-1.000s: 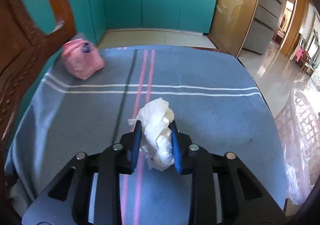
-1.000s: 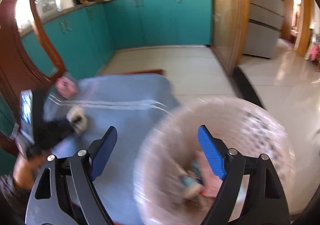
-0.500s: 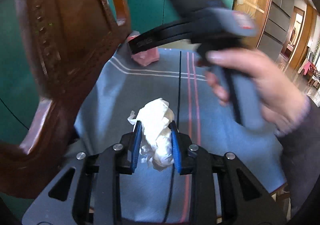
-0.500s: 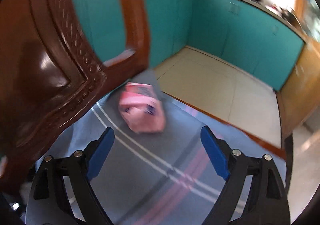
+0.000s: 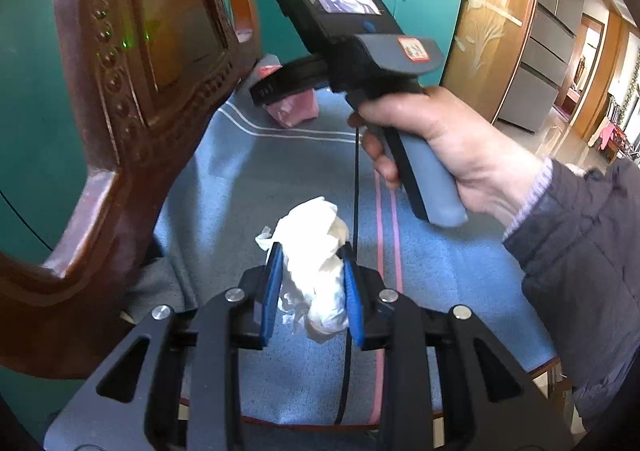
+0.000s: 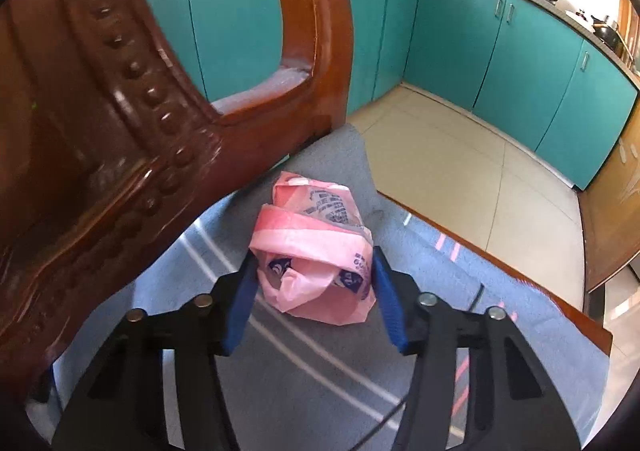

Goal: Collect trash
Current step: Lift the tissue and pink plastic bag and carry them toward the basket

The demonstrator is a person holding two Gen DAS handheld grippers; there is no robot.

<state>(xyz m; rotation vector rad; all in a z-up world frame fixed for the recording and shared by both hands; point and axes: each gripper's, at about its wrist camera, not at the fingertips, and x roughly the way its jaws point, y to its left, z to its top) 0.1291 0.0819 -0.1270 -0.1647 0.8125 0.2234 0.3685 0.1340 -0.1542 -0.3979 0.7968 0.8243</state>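
Blue striped cloth (image 5: 248, 179) covers the whole table, and everything here sits relative to the big carved wooden chair (image 6: 120, 123) crowding its far corner. Just in front of the chair's frame, right by the table corner, lies a crumpled pink plastic bag (image 6: 316, 251), and the right gripper (image 6: 312, 295) is down over it with the blue pads on either side, jaws closing, the pads at the bag's edges but not clearly squeezing it yet. From the left wrist view you can see the right hand (image 5: 440, 147) holding that tool out toward the chair. Nearer than the chair, the left gripper (image 5: 314, 291) is pinched shut on a wad of white tissue (image 5: 316, 271), held above the cloth. What could go wrong, I reckon: the bag is slippery and puffy, so the pads might only catch a loose fold and it slides out on the lift. The chair frame is really close too, so a sloppy pull-back could knock the tool against the wood. And the tissue is only held around its middle, so a quick swing could shake a shred loose.
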